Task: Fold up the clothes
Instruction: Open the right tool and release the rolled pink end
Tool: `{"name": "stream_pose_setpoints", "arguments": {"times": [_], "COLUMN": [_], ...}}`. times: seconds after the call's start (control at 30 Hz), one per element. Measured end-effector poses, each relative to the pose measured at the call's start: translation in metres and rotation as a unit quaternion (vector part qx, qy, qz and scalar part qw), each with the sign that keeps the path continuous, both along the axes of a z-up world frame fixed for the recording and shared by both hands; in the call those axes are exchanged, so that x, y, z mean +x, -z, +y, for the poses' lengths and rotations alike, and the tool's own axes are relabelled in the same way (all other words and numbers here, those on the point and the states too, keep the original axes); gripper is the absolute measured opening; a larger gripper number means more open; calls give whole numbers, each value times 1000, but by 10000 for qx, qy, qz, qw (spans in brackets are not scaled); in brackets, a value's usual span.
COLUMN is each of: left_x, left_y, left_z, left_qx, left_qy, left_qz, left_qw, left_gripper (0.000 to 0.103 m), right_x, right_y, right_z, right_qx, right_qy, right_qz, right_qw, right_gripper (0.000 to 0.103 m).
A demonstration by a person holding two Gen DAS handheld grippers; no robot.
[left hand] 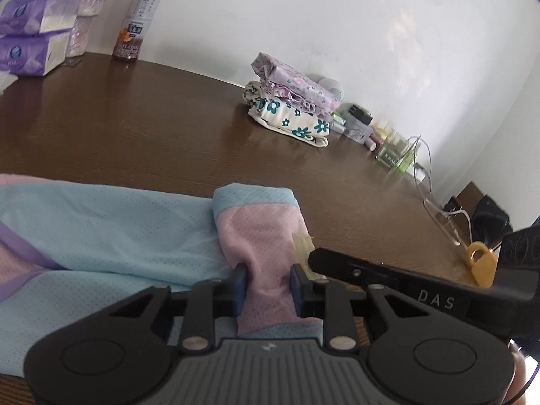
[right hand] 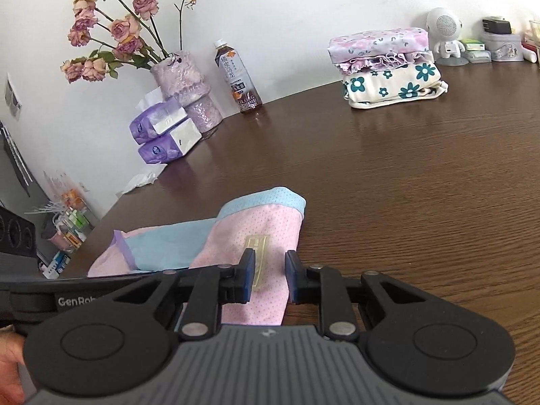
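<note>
Cloth lies at the lower left of both views: a pink and pale-blue mesh garment flat on the brown wooden table, one pink sleeve or leg turned back over it so that a cream label faces up; the left gripper straddles this pink part, its blue pads pressing the fabric into a narrow bunch, so it reads as clenched on the garment; the right gripper hangs over the same pink part, its jaws parted with the label and flat fabric between them, nothing visibly pinched, so I judge it released. The fold looks only begun; the body of the garment lies spread toward the left edge. The next move, as I judge it, calls for the right tool to close on the fabric near the label, then for both to carry the pink part across the blue body with the edges level; thin mesh may slip or drag.

In the right wrist view a stack of folded clothes sits at upper right, near the white wall; a drink bottle stands at upper centre; dried roses in a vase and purple tissue packs fill the upper left; a small white speaker figure stands beside the stack.
</note>
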State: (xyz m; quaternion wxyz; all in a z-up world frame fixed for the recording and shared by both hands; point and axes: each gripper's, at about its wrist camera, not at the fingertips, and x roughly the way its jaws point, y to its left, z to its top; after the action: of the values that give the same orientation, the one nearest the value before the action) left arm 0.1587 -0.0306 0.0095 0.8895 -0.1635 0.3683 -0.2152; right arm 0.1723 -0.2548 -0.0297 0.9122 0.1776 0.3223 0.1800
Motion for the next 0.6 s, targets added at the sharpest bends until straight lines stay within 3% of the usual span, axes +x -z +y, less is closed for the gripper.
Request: {"name": "stream_pose_setpoints", "arguments": {"times": [0.03, 0.1, 0.2, 0.27, 0.37, 0.43, 0.5, 0.6], "left_x": [1, 3, 8, 13, 19, 21, 24, 33], "left_y": [0, -1, -4, -2, 2, 1, -2, -6], "left_z": [3, 8, 11, 9, 6, 5, 6, 5], "left_qx": [-67, -207, -173, -152, -154, -185, -205, -213], "left_qy": [-49, -144, -281, -253, -147, -140, -244, -379], "left_qz": [12, 0, -97, -66, 30, 63, 48, -13], "left_qw": [10000, 9997, 9994, 9995, 9998, 9997, 9995, 9991], "left_gripper": [29, 45, 46, 42, 20, 21, 42, 50], "right_x": [0, 2, 8, 13, 19, 19, 23, 34], "right_y": [-1, -2, -3, -1, 3, 2, 0, -1], "right_z": [-2, -7, -10, -10, -7, -8, -12, -14], "right_qx": [86, 196, 248, 221, 244, 326, 449, 501], "right_qy": [1, 38, 65, 54, 3, 17, 84, 218], "right_qz": [-5, -25, -40, 26, 160, 130, 117, 137], "right_qw": [10000, 9998, 9997, 9997, 9996, 9994, 9989, 9984], "right_gripper": [21, 21, 21, 21, 20, 21, 22, 23]}}
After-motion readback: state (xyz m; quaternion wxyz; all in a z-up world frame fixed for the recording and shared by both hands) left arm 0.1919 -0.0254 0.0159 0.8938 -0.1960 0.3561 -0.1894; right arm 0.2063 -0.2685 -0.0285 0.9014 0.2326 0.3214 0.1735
